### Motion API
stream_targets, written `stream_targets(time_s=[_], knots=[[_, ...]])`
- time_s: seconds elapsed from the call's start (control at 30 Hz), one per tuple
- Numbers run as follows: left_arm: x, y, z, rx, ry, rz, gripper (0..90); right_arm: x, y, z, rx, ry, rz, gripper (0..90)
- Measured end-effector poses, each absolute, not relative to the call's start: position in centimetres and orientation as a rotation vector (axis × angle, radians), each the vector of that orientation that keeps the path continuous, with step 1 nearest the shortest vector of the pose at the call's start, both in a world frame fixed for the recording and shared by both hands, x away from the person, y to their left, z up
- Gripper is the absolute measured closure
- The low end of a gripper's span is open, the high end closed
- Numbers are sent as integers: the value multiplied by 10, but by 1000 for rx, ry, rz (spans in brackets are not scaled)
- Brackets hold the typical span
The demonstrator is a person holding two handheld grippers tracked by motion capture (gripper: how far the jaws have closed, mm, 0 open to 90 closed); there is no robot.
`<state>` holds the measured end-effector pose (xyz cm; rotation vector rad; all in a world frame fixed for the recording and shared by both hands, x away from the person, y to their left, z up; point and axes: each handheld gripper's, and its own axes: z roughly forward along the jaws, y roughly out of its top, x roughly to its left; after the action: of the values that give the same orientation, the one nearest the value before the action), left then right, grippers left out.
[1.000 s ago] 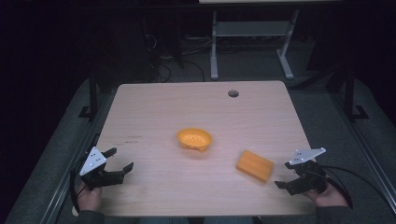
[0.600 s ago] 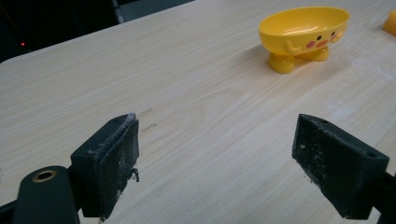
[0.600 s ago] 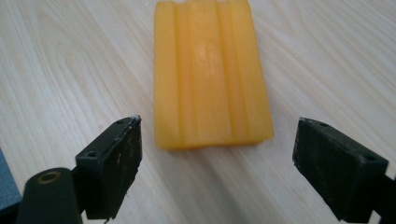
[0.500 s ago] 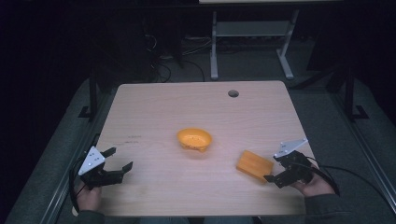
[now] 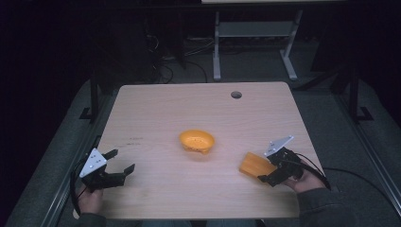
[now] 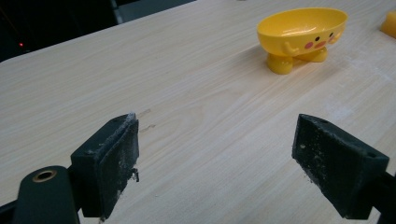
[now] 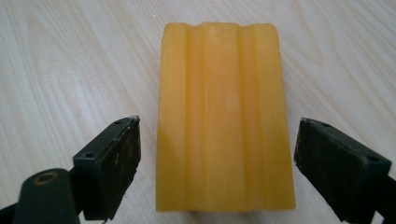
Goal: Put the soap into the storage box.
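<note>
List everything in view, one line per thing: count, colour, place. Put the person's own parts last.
table: one, light wood, centre of the high view, round hole near its far edge.
footed dish: one, yellow with a small face on its side, middle of the table.
ridged block: one, orange-yellow, flat on the table near its right edge, between the right gripper's open jaws, not yet clamped.
metal frame: one, pale grey, on the floor beyond the table.
left gripper: one, black, near left corner, open, holding nothing.
right gripper: one, black, at the block, open.
</note>
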<state>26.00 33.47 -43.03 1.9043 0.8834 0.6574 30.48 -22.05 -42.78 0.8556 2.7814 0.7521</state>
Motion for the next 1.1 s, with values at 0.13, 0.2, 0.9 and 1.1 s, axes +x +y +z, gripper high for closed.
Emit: stream_targets(time_s=[0.13,0.2,0.9,1.1], knots=[[260,335,-430,1904,883,656,139,310,-213,-432,839,2790,714,141],[260,335,-430,1906,881,656,139,312,-210,-434,840,2799,699,141],[260,334,-430,1914,878,654,139,325,-194,-448,806,2848,608,168],[260,334,-430,1908,879,655,139,327,-191,-450,802,2848,591,179]])
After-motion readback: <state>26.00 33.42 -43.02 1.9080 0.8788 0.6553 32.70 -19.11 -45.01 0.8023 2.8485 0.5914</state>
